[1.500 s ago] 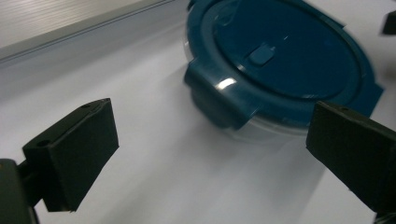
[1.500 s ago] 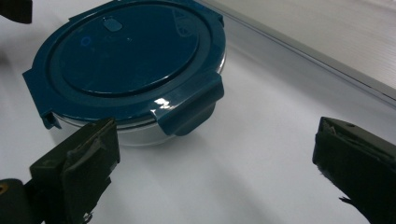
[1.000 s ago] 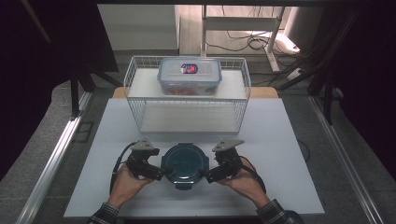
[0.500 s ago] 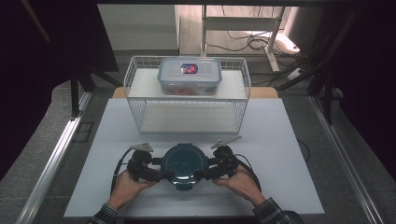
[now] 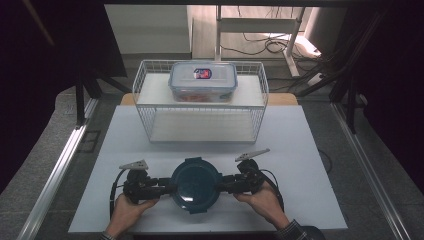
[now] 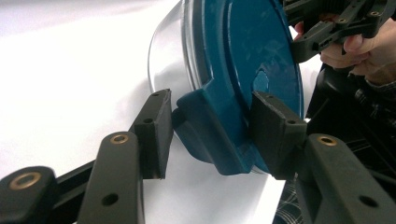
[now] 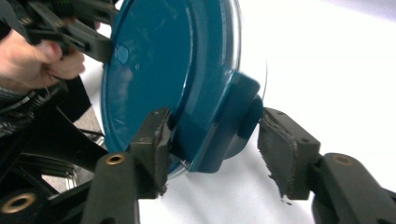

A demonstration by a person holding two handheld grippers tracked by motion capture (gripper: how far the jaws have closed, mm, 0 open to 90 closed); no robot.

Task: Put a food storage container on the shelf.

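Note:
A round clear container with a teal lid lies on the white table near its front edge. My left gripper meets it from the left and my right gripper from the right. In the left gripper view the left gripper has both jaws pressed on the lid's teal latch. In the right gripper view the right gripper straddles the opposite latch. One jaw touches that latch and the other stands a small gap off it. A hand holds each gripper.
A white wire basket stands at the middle back of the table. A rectangular clear lidded box rests on its top. Bare table lies left and right of the hands. Dark frame legs and cables are beyond the table.
Both hands have spread slightly outward and lowered toward the near edge. The round container sits a little nearer the front than a second ago.

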